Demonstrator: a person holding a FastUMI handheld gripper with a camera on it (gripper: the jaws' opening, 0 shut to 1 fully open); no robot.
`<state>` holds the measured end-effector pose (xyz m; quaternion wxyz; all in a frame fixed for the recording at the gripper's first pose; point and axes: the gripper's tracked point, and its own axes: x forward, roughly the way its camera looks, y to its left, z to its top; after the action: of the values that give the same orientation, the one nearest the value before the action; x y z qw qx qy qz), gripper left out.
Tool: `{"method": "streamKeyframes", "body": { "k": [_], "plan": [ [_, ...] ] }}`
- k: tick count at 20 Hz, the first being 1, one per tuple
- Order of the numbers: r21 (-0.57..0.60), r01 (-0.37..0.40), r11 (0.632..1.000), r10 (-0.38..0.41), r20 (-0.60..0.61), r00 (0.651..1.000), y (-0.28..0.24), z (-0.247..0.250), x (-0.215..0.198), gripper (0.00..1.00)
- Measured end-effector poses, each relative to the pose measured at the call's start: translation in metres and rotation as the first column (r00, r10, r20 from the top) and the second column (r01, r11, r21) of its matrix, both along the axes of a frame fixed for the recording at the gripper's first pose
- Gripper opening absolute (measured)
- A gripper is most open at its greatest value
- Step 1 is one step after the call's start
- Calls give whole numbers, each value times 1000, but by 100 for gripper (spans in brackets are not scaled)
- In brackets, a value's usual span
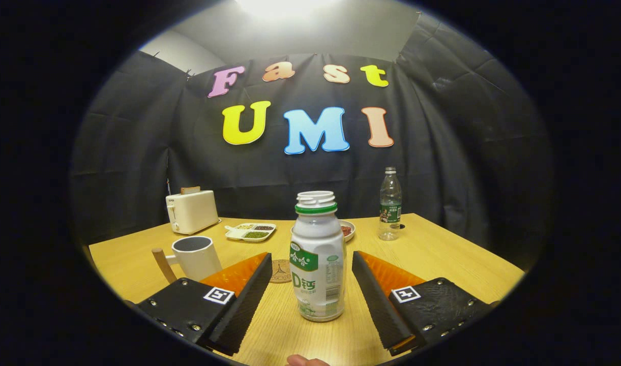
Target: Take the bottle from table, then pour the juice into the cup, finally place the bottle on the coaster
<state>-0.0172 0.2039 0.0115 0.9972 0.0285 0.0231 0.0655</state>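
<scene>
Between the two fingers of my claw (310, 300) stands the small white plastic juice bottle with a green neck ring (318, 264). Its cap is off. It stands straight up on the pale wooden surface (442, 259), so its long side points at the ceiling. My claw is wide open. Each finger has a gap next to the bottle, and neither one touches it. I think I only need to squeeze now. The white cup with a wooden handle (196, 256) waits just past my left finger. The round brown coaster (281, 271) lies flat between the cup and the bottle, close by.
</scene>
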Motion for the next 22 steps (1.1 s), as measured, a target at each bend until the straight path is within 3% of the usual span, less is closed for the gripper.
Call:
{"method": "streamKeyframes", "body": {
  "k": [9,10,11,13,22],
  "plan": [
    [-27,43,999,-43,10,999,2,-9,34,97],
    [-24,46,999,-46,-1,999,2,-11,34,94],
    [-22,50,999,-50,-4,999,-1,-12,36,83],
    [-8,44,999,-44,-5,999,-1,-11,34,72],
    [-158,45,986,-43,16,999,0,9,33,72]
  ]
}}
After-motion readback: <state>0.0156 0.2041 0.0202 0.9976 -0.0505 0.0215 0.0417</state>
